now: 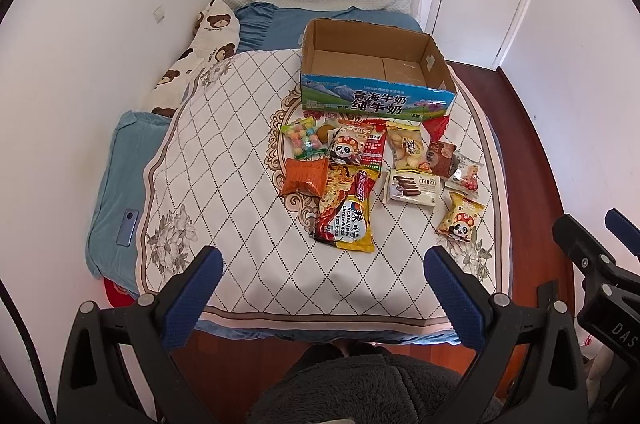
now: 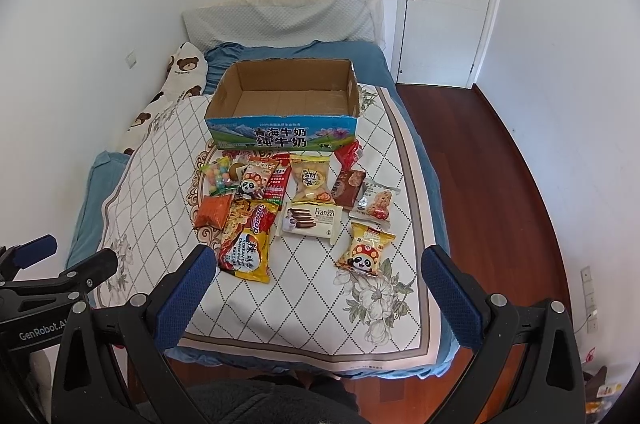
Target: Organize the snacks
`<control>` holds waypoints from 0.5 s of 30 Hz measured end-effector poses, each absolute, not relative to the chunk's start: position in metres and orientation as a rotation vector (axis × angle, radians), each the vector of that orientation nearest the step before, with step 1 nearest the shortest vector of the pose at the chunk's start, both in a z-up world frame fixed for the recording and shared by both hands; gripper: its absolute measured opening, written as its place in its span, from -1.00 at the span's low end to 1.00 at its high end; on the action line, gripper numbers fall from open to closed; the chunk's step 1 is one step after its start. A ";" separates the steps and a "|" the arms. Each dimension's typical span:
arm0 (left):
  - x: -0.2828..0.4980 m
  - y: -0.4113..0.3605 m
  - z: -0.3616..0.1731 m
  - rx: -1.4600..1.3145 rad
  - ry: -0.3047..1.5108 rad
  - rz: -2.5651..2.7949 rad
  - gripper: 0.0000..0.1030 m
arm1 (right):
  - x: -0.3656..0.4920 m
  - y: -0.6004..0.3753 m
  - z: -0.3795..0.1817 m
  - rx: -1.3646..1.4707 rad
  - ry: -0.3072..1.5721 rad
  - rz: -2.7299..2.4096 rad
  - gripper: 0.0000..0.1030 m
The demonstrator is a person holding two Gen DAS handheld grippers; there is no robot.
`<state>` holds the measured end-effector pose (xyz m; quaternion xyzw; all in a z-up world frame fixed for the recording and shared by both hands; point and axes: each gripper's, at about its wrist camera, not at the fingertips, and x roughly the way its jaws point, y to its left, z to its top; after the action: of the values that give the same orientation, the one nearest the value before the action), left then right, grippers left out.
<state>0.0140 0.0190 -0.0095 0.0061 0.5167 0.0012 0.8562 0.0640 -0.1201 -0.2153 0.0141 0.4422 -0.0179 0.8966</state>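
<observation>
Bright snack packets (image 1: 360, 168) lie clustered on the bed (image 1: 224, 152)'s quilt, just in front of an open cardboard box (image 1: 372, 64) whose inside is bare. Left hand-held gripper (image 1: 324, 264) and right hand-held gripper (image 2: 318, 262) hover spread wide, holding nothing.

box (image 1: 376, 64): matt brown cardboard, glossy printed front
snack packets (image 1: 348, 204): shiny plastic film
floor (image 2: 492, 184): glossy red-brown wood
bedspread (image 1: 224, 144): smooth cloth
</observation>
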 end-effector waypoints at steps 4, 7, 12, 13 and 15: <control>0.013 0.018 -0.010 0.015 1.083 0.002 1.00 | 0.065 -0.119 -0.215 0.030 0.915 -0.037 1.00; 0.015 0.018 -0.009 0.016 1.080 0.003 1.00 | 0.065 -0.119 -0.215 0.031 0.915 -0.036 1.00; 0.017 0.017 -0.010 0.018 1.084 0.004 1.00 | 0.068 -0.117 -0.214 0.033 0.913 -0.032 1.00; 0.018 0.018 -0.010 0.018 1.085 0.004 1.00 | 0.070 -0.116 -0.213 0.035 0.914 -0.030 1.00; 0.018 0.018 -0.010 0.019 1.084 0.003 1.00 | 0.071 -0.116 -0.214 0.036 0.913 -0.030 1.00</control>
<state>0.0185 0.0183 -0.0097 0.0090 0.5158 0.0016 0.8567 0.0711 -0.1165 -0.2136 0.0172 0.4408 -0.0143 0.8973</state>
